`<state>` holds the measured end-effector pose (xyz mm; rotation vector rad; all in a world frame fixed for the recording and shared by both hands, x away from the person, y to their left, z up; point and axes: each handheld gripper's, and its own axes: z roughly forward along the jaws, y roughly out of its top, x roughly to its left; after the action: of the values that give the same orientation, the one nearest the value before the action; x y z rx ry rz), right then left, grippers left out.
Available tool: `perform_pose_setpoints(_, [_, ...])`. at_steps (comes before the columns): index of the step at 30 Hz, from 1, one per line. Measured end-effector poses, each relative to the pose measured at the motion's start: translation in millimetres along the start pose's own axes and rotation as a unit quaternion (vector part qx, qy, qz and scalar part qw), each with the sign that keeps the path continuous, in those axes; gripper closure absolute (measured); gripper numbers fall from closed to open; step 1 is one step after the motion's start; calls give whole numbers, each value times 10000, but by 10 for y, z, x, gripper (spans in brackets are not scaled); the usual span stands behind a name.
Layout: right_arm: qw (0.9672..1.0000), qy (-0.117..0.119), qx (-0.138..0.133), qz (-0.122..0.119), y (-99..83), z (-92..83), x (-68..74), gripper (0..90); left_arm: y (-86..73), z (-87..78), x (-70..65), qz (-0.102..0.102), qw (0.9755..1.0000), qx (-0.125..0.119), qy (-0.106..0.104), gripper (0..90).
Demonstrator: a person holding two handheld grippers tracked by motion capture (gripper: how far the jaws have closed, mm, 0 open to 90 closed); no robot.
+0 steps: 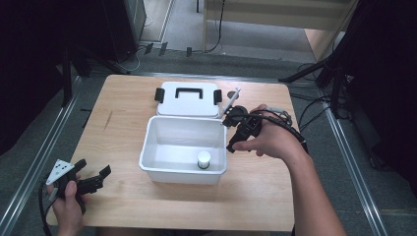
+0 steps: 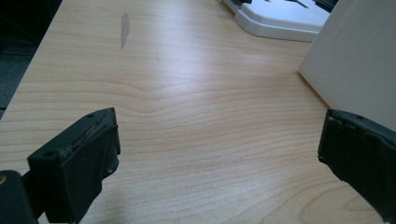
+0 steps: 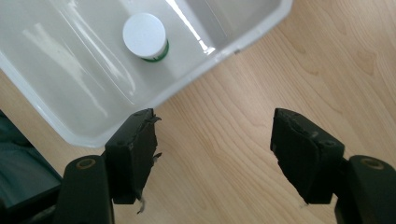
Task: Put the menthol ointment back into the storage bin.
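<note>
White box [image 1: 152,147] sits mid-table, small jar [image 1: 203,159] upright inside near its front wall. Right gripper [image 3: 212,149] hangs beside the rim, jaws apart, empty; left gripper [image 1: 93,179] likewise. Likely next: lid [image 1: 188,100] onto box, squarely.

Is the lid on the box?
No, the lid lies flat on the table behind the open box.

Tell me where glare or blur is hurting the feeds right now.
Right gripper view: bright streaks glare off the white bin wall, though the small white-capped jar stays clear. Left gripper view: a soft sheen on the table; the near jaws look slightly soft. High view: evenly lit table, dark surroundings, coarse detail on the lid.
</note>
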<state>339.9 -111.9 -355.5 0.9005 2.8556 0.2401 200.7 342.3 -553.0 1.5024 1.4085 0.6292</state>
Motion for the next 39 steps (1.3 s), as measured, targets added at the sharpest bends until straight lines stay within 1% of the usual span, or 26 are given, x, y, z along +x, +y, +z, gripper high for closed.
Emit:
perform_pose_setpoints(2, [10000, -6, -3, 66, -67, -2, -38, 322, 0, 0, 0, 5, 10000, 0, -1, 0])
perform_pose_setpoints(3, [9999, -17, -13, 127, -133, 1, -77, 321, 0, -1, -1, 5, 10000, 1, -2, 0])
perform_pose_setpoints(4, [9999, -17, -13, 127, -133, 1, -77, 321, 0, -1, -1, 5, 10000, 1, -2, 0])
perform_pose_setpoints(7, [9998, -8, -2, 214, -229, 16, -130, 320, -1, 0, -1, 4, 10000, -6, -2, 0])
perform_pose_setpoints(9, [9995, 6, 34, 313, -324, 51, -175, 316, -1, 0, -1, 4, 10000, -9, -3, 0])
perform_pose_setpoints(10, [9995, 6, 34, 313, -324, 51, -175, 316, -1, 0, -3, -5, 10000, -9, -1, 0])
perform_pose_setpoints(12, [9992, 13, 66, 393, -396, 89, -211, 315, -2, 0, -4, -8, 10000, -14, -6, 0])
perform_pose_setpoints(14, [9991, 23, 54, 413, -455, 126, -243, 310, -1, -1, -2, 11, 10000, -10, -8, 0])
perform_pose_setpoints(15, [9988, 43, 65, 489, -490, 146, -251, 308, -2, -2, -3, 12, 10000, -4, -9, 0])
perform_pose_setpoints(17, [9985, 84, 65, 529, -594, 210, -293, 294, -2, -3, -3, 17, 10000, 1, -8, 0])
perform_pose_setpoints(19, [9984, 85, 54, 548, -630, 233, -304, 290, -1, -4, -3, 27, 10000, 12, -9, 0])
perform_pose_setpoints(21, [9979, 123, 73, 630, -703, 277, -328, 271, -1, -6, -1, 42, 10000, 22, -8, 0])
perform_pose_setpoints(23, [9974, 146, 34, 710, -774, 320, -351, 260, -2, -4, -4, 32, 10000, 11, 4, 0])
perform_pose_setpoints(26, [9962, 121, 6, 860, -877, 372, -378, 225, -2, -4, -5, 33, 10000, 11, 8, 0])
perform_pose_setpoints(27, [9963, 127, -38, 846, -912, 393, -392, 217, -2, -3, -5, 32, 10000, 12, 9, 0])
perform_pose_setpoints(30, [9950, 249, -169, 954, -1017, 449, -406, 208, -2, -2, -6, 22, 10000, 4, 12, 0])
perform_pose_setpoints(31, [9948, 241, -197, 971, -1051, 470, -410, 204, -1, -3, -7, 26, 10000, 15, 20, 0])
perform_pose_setpoints(33, [9943, 167, -259, 1024, -1117, 512, -422, 194, -1, -2, -8, 28, 10000, 17, 21, 0])
perform_pose_setpoints(35, [9929, 71, -372, 1128, -1191, 556, -440, 186, -1, -2, -8, 29, 10000, 18, 21, 0])
perform_pose_setpoints(37, [9913, 26, -467, 1227, -1248, 585, -446, 175, -1, -2, -8, 29, 10000, 18, 24, 0])
perform_pose_setpoints(39, [9897, -30, -614, 1296, -1313, 620, -450, 143, -2, -1, -9, 33, 10000, 11, 25, 0])
